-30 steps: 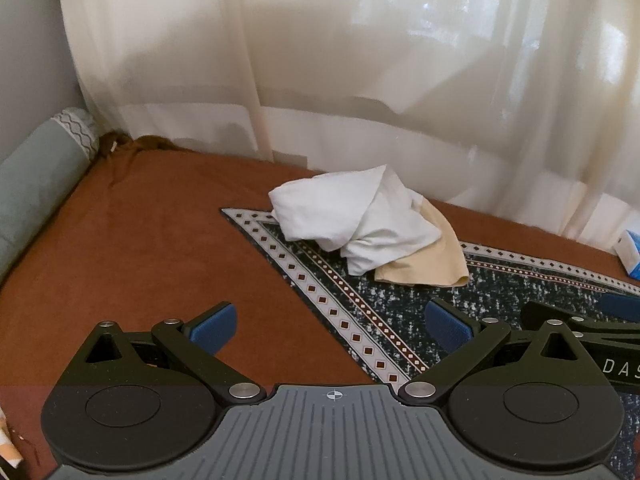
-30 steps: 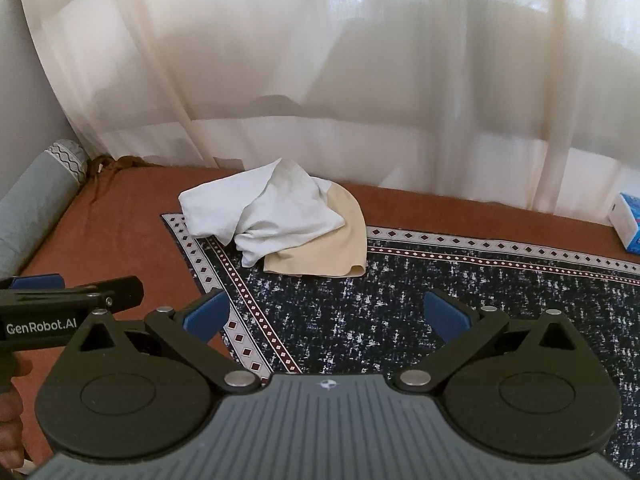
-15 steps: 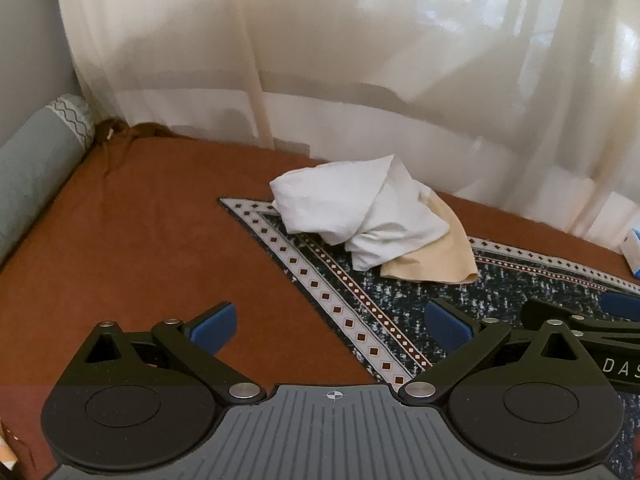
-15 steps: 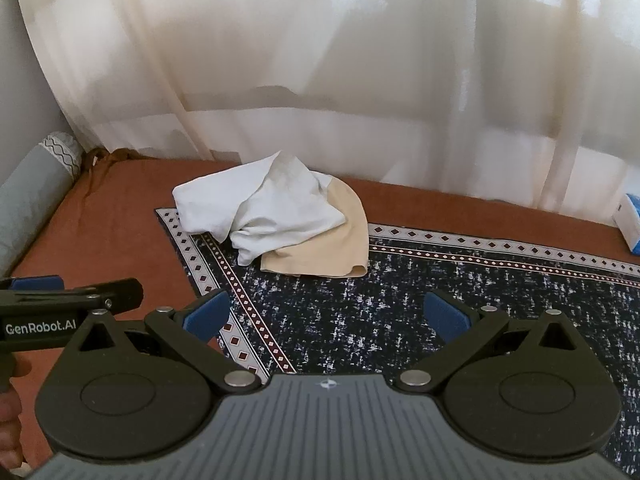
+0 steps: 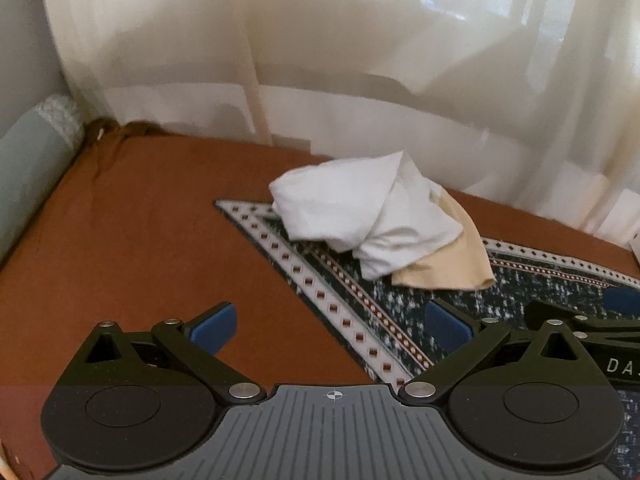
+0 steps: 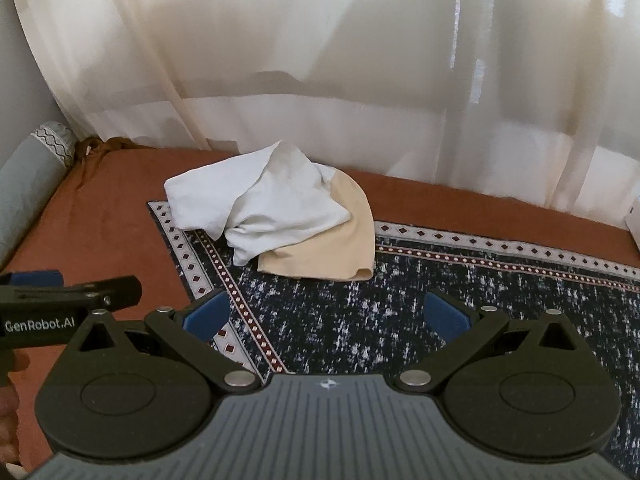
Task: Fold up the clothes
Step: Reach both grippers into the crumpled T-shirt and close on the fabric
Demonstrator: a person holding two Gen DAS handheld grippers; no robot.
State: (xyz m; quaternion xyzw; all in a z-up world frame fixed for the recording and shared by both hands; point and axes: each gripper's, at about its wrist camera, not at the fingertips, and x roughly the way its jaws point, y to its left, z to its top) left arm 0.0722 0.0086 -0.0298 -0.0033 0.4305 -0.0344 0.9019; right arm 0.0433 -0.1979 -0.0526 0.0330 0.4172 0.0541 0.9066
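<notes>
both claws up and empty here, the left claw [image 5: 331, 322] with its blue pads spread wide apart over the brown bed cover [image 5: 132, 248], nothing between them, and the right claw [image 6: 326, 314] just as wide, hanging above the dark patterned rug [image 6: 460, 304]. the clothes are the landmark: a crumpled white garment [image 6: 260, 208] heaped on top of a beige garment [image 6: 336, 248], the pair sitting on the far left corner of the rug, close to the curtain [image 6: 320, 80] behind them. both claws are on the near side of that pile and well apart from it, so no folding has started, i'd say this is the approach. a grey bolster [image 5: 28, 168] lies far off to the left of the pile, at the bed's edge. now the risks: the white piece overlaps the beige one, so a deep pinch near that overlap could catch both layers and drag the pair up together. grab a bunched wrinkle instead of a real edge and the garment will likely come up twisted, hard to spread flat. the pile also straddles the rug's border, so a low pinch might snag the rug itself. and lifting too far back could brush the curtain.
</notes>
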